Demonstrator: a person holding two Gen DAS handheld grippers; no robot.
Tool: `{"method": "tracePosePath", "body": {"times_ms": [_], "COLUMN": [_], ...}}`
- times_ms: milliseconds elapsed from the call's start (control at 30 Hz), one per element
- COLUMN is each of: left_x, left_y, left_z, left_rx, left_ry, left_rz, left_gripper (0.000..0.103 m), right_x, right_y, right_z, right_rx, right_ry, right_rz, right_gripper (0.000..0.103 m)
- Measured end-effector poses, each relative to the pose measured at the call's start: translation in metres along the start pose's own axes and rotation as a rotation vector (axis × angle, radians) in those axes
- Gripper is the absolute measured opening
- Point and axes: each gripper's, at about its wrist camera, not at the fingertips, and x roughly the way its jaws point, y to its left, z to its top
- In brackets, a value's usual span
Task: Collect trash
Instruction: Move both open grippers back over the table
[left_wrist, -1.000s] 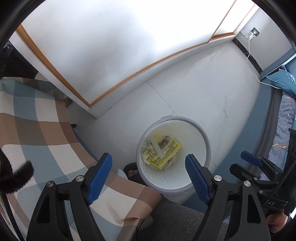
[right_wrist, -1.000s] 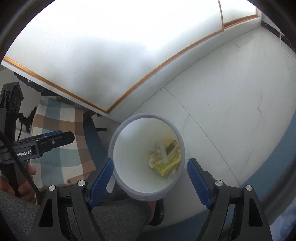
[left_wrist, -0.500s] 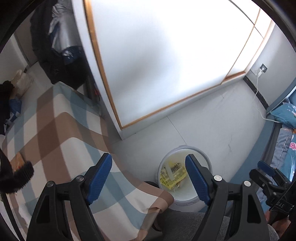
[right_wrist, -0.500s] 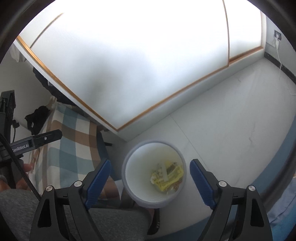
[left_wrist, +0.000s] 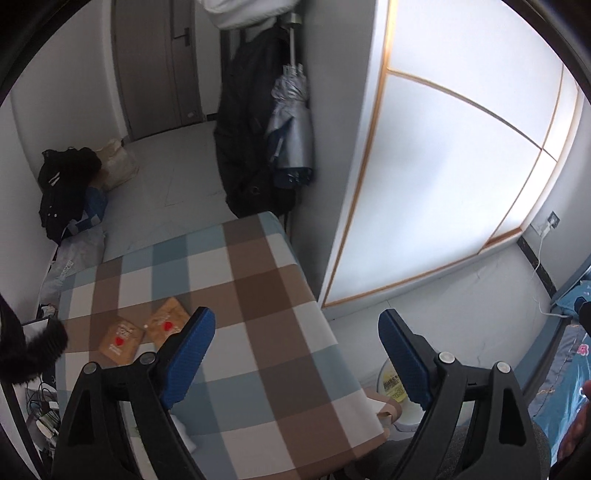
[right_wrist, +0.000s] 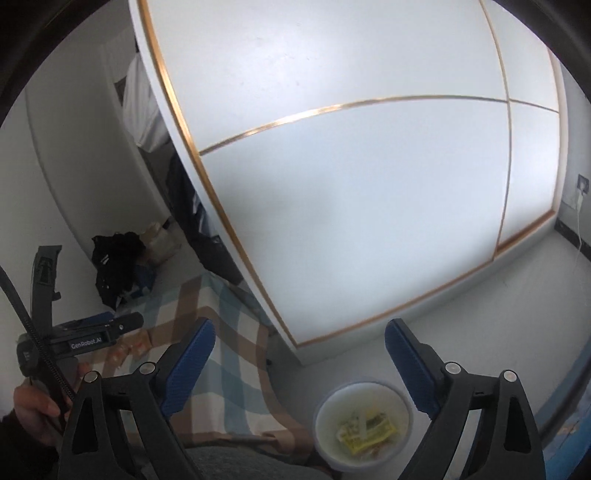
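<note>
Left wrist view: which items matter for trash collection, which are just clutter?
Job:
- two brown packets on the checked tablecloth
- white bin with yellow wrappers
- left gripper, right gripper, both empty

Clutter:
- folded umbrella
- hanging dark coat
- black bag

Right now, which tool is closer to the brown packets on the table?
Left. Left tool hangs near the brown packets; right tool is off toward the bin. Both just opened wider, empty.

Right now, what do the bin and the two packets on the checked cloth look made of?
Bin: apparently smooth white plastic, with an even, faintly glossy wall. Packets: probably kraft paper, matte brown and flat, each with a red mark; a foil lining cannot be ruled out.
</note>
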Motion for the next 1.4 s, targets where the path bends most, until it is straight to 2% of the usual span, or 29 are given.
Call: {"method": "tracePosePath", "body": {"times_ms": [33, 167, 233, 300, 367, 567, 833, 1100, 1333, 1400], "left_x": [-0.008, -0.029, -0.032, -0.038, -0.04, -0.042, -0.042, -0.05, -0.048, -0.046], "left_y": [0.006, 0.053, 0.073, 0.096, 0.122, 0.182, 0.221, 0.246, 0.253, 0.256], "left_z": [0.0, -0.003, -0.008, -0.014, -0.022, -0.047, -0.07, -0.082, -0.083, -0.084], "left_rx": [-0.011, -0.083, -0.107, -0.125, -0.152, -0.258, -0.336, -0.363, -0.374, -0.385], "left_ry": [-0.011, -0.051, -0.059, -0.078, -0.079, -0.086, -0.082, -0.117, -0.099, -0.084], "left_rz": [-0.008, 0.038, 0.082, 0.135, 0.175, 0.22, 0.207, 0.272, 0.229, 0.192], "left_gripper": [0.088, 0.09, 0.097, 0.097, 0.097, 0.097, 0.097, 0.097, 0.097, 0.097], "right_x": [-0.002, 0.0, 0.005, 0.011, 0.019, 0.04, 0.074, 0.108, 0.142, 0.151], "right_y": [0.011, 0.064, 0.091, 0.121, 0.145, 0.198, 0.249, 0.283, 0.304, 0.309], "right_z": [0.002, 0.005, 0.003, -0.002, -0.009, -0.031, -0.054, -0.069, -0.079, -0.083], "right_rx": [-0.01, -0.074, -0.112, -0.145, -0.178, -0.246, -0.317, -0.365, -0.434, -0.459], "right_ry": [-0.009, -0.013, -0.008, 0.006, 0.023, 0.078, 0.16, 0.26, 0.343, 0.349], "right_rz": [0.02, 0.117, 0.158, 0.198, 0.227, 0.281, 0.345, 0.357, 0.345, 0.328], "right_gripper": [0.095, 0.098, 0.099, 0.099, 0.099, 0.099, 0.099, 0.099, 0.098, 0.097]}}
